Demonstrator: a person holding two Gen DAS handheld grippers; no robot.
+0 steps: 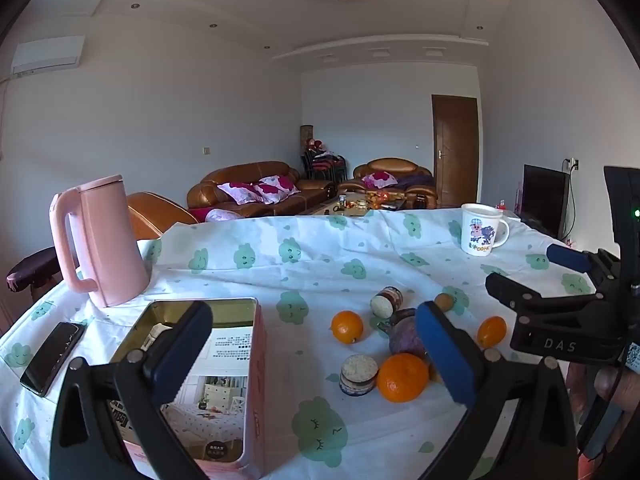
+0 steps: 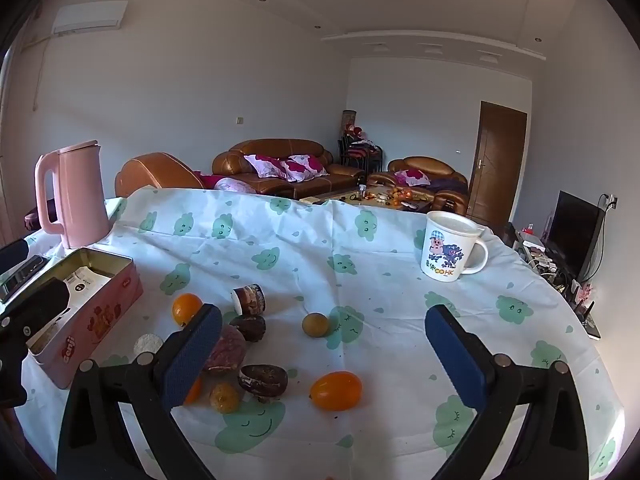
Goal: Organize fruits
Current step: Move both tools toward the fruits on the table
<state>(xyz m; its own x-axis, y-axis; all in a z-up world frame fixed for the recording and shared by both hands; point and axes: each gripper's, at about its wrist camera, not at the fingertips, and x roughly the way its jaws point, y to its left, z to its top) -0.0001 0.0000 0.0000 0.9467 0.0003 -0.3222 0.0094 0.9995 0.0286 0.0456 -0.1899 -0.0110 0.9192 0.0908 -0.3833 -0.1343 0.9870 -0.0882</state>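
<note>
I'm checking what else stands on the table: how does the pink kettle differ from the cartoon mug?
The pink kettle is tall, plain and lidded; the cartoon mug is short, white and printed with cartoon animals. The kettle stands at the table's far left, behind the pink tin; the mug stands at the far right, alone. The kettle's handle points left, the mug's right. Both stand upright on the cloud-print cloth.

Three oranges (image 1: 402, 377), one mug (image 1: 480, 230)
</note>
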